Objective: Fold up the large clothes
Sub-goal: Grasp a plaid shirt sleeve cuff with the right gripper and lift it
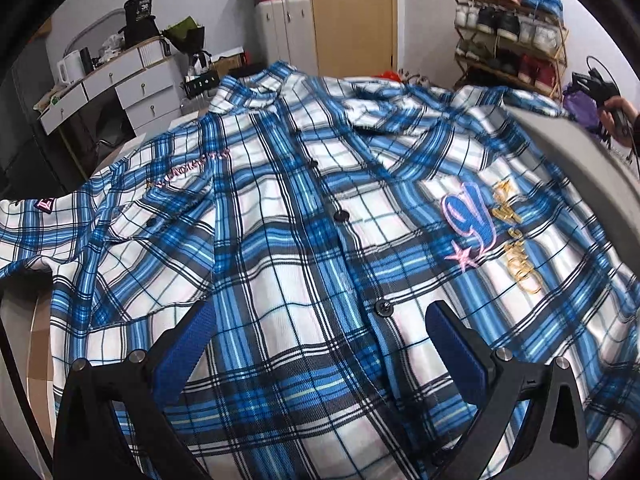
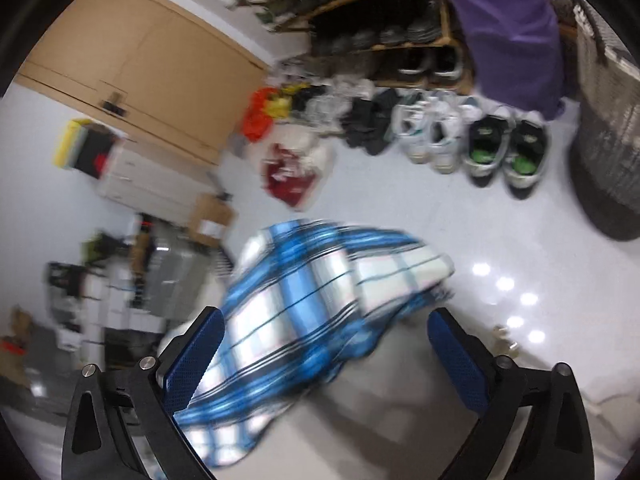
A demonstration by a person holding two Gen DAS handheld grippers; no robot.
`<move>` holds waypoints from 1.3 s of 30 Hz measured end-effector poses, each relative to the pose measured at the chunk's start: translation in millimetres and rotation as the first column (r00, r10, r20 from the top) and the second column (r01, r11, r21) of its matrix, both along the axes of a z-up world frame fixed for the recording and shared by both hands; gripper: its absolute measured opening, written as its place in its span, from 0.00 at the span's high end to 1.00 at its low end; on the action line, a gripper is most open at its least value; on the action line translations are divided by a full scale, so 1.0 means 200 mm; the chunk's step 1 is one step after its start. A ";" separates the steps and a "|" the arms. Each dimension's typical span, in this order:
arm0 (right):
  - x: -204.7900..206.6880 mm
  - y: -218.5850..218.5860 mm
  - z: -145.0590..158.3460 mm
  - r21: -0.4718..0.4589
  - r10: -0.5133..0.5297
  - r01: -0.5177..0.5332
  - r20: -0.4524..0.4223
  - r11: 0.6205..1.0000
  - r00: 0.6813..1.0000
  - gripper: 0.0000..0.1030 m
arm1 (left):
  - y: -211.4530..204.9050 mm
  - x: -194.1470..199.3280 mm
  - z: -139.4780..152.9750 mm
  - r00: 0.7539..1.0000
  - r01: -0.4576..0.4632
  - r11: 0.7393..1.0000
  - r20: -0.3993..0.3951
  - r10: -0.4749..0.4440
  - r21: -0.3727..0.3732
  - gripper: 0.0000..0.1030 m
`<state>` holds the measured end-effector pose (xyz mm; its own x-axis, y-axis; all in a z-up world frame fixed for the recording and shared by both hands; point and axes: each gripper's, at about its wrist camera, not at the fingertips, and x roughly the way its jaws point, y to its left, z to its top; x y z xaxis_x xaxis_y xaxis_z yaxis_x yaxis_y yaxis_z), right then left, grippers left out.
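Note:
A large blue-and-white plaid shirt (image 1: 304, 216) lies spread front-up on the table, buttoned, collar at the far end, with a pink-and-blue embroidered emblem (image 1: 470, 220) on its chest. My left gripper (image 1: 320, 336) hovers over the shirt's lower front, jaws wide open and empty. The right gripper (image 1: 592, 84) shows far right in the left wrist view, held in a hand beyond the table. In the blurred right wrist view my right gripper (image 2: 324, 340) is open and empty above a hanging part of the shirt (image 2: 304, 304), likely a sleeve, draped over the grey table edge (image 2: 384, 412).
A shoe rack (image 1: 512, 36) stands at the back right, with several shoes (image 2: 460, 140) on the white floor. A white drawer unit (image 1: 120, 88) with clutter stands at the back left. A wooden door (image 1: 352, 12) is behind. A grey woven basket (image 2: 612, 128) stands at the right.

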<state>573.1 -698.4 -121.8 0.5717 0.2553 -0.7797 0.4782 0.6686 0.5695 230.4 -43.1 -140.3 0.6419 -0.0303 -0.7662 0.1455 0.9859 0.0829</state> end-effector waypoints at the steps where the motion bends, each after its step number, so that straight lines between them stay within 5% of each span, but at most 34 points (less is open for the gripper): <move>1: 0.02 -0.01 -0.03 0.007 -0.021 0.021 -0.027 1.000 0.999 0.02 | 0.00 -0.01 0.00 1.000 0.003 1.000 -0.002 -0.003 0.005 0.01; 4: 0.03 -0.05 -0.07 0.010 -0.077 0.078 -0.039 0.997 0.996 0.14 | 0.00 0.00 -0.01 1.000 0.005 1.000 0.002 -0.005 0.013 0.01; 6: 0.04 -0.07 -0.09 -0.023 -0.090 0.089 -0.044 0.996 0.995 0.38 | 0.02 -0.01 -0.02 1.000 0.005 1.000 0.003 -0.005 0.014 0.01; 10: 0.04 -0.06 -0.08 -0.031 -0.095 0.094 -0.014 0.995 0.995 0.59 | 0.02 -0.01 -0.03 1.000 0.001 1.000 0.003 -0.001 0.006 0.01; 14: 0.04 -0.01 0.03 -0.135 -0.097 0.101 0.038 0.986 0.995 0.94 | 0.05 0.02 -0.04 1.000 -0.014 0.999 -0.011 0.014 -0.036 0.01; 20: -0.02 0.10 0.29 -0.270 -0.071 0.126 0.205 0.955 0.976 0.94 | 0.09 0.07 -0.07 0.998 -0.050 0.994 -0.053 0.045 -0.096 0.01; 27: -0.09 0.57 0.77 -0.485 0.111 0.089 0.369 0.870 0.923 0.95 | 0.12 0.07 -0.06 0.999 -0.026 0.977 -0.038 0.018 -0.210 0.01; 34: -0.23 1.42 1.20 -0.656 0.438 -0.044 0.451 0.753 0.778 0.95 | 0.21 -0.08 0.06 0.992 -0.010 0.958 0.115 0.045 -0.288 0.01; 39: -0.30 2.12 1.27 -0.670 0.609 -0.223 0.418 0.708 0.674 0.95 | 0.37 -0.29 0.21 0.984 0.030 0.941 0.176 0.032 -0.336 0.01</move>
